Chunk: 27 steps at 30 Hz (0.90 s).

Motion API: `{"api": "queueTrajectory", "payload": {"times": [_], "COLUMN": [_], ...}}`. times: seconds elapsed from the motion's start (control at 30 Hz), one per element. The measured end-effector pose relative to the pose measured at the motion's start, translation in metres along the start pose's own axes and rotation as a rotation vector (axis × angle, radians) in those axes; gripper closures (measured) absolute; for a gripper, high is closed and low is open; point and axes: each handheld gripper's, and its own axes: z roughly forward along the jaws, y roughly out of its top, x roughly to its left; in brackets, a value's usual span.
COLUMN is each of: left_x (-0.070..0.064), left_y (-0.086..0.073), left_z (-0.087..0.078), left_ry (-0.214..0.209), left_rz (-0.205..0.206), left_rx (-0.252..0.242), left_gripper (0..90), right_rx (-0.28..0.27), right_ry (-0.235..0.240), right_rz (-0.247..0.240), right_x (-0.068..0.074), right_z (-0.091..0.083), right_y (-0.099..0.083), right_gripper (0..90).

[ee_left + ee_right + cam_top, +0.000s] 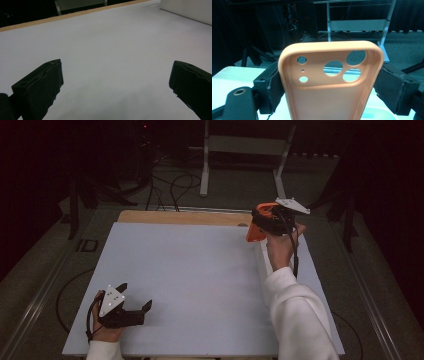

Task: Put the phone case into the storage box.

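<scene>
Holding an orange phone case [329, 85] up off the table, right gripper [260, 227] sits raised over the far right part of the white tabletop [190, 270]. In the right gripper view both black jaws press the case's two long sides, camera cutouts at the top, open inner face toward the camera; case upright, tilted slightly. High view shows the case [256, 226] orange at the gripper's front, near the table's far wooden edge [180, 216]. Left gripper [134, 297] rests low at the near left corner, well apart from the case; its jaws stand wide apart with nothing between them, just bare white surface [112, 50]. White sleeve [295, 315] on right forearm.
</scene>
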Motion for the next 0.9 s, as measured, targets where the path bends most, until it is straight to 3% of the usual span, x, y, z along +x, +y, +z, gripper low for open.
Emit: {"api": "queueTrajectory", "payload": {"times": [0.9], "left_x": [0.0], "left_y": [0.0], "left_z": [-0.001], "left_ry": [0.005], "left_rz": [-0.002], "left_rx": [-0.007], "left_gripper": [0.0], "right_rx": [0.006], "right_ry": [-0.065], "right_rz": [0.019], "right_x": [-0.024], "right_z": [0.0], "right_y": [-0.001], "right_gripper": [16.5]}}
